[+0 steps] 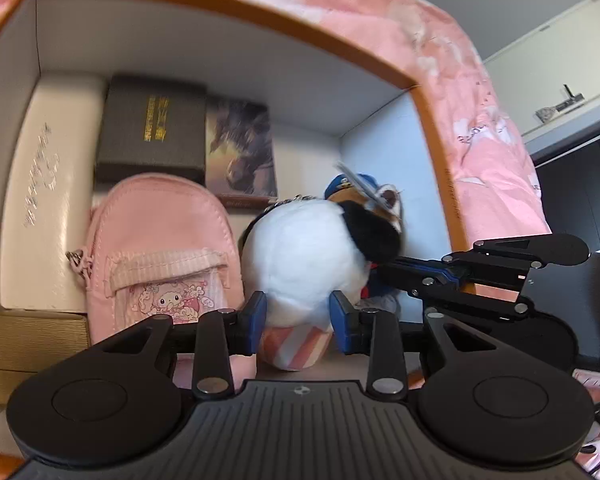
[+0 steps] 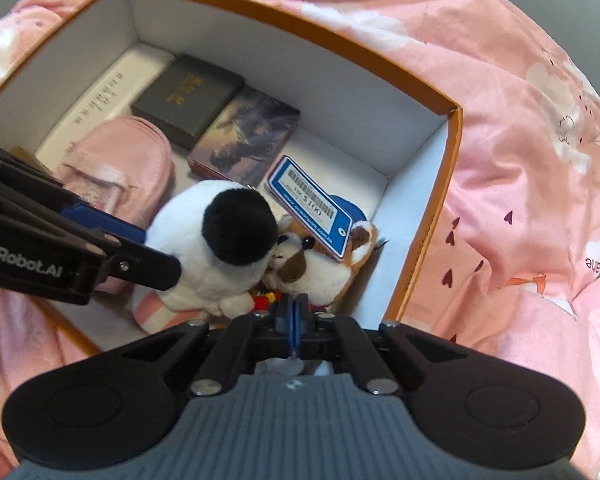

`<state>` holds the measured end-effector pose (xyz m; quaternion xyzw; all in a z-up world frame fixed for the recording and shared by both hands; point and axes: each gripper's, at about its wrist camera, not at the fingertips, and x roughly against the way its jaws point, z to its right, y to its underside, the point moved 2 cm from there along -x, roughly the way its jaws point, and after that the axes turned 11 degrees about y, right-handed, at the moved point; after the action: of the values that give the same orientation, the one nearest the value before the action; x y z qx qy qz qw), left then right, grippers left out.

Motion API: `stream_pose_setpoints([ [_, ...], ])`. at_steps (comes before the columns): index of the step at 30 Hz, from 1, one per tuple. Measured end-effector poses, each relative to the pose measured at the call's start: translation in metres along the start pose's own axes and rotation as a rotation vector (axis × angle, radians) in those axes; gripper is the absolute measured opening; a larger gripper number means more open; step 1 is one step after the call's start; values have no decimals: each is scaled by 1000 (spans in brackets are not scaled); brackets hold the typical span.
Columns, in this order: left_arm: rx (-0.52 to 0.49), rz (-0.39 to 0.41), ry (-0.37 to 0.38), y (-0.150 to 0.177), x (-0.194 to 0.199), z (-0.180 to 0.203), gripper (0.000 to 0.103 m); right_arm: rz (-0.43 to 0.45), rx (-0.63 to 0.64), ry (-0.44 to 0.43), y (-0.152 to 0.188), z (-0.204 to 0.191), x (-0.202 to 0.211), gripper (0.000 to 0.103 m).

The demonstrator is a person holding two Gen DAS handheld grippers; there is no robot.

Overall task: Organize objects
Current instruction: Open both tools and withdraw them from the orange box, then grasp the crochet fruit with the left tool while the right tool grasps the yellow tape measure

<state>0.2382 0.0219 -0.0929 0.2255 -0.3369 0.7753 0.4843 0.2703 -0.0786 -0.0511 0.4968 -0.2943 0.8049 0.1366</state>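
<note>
While working across the box from its left wall, leave alone the white case, the dark grey box, the horse tin and the pink pouch, already packed side by side on the floor. Next over, keep the left gripper grasping the white plush low on its body, pads pressed into both flanks just above the striped base, and squeeze no harder than needed to stop a slip. Settle it upright beside the pouch, touching but not crushing it. Further right, mind the brown plush with its blue tag, leaning against the white one near the right wall. Hold the right gripper clenched, pads together, just in front of that toy; cannot tell whether some thin label is pinched there. Probably wise to lift clear gently, avoiding a snag.
</note>
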Motion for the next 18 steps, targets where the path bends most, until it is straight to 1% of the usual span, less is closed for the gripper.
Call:
stream_pose_setpoints([
  [2, -47, 37, 17, 4, 14, 10, 37, 43, -33, -3, 5, 3, 15, 5],
  [5, -131, 98, 56, 17, 42, 30, 37, 133, -109, -35, 20, 7, 52, 6],
  [8, -207, 116, 104, 37, 65, 51, 37, 206, -193, -70, 39, 11, 85, 7],
  [9, -228, 105, 117, 44, 69, 57, 37, 229, -219, -78, 46, 11, 95, 7],
  [11, -280, 53, 131, 61, 73, 66, 37, 264, -263, -91, 61, 10, 110, 9],
  [13, -312, -8, 116, 78, 68, 71, 37, 280, -309, -87, 77, 10, 121, 12],
  [16, -378, -87, 73, 112, 61, 70, 37, 260, -375, -62, 103, 7, 123, 15],
  [18, -393, -135, 59, 131, 53, 67, 37, 223, -422, -75, 120, 4, 117, 16],
])
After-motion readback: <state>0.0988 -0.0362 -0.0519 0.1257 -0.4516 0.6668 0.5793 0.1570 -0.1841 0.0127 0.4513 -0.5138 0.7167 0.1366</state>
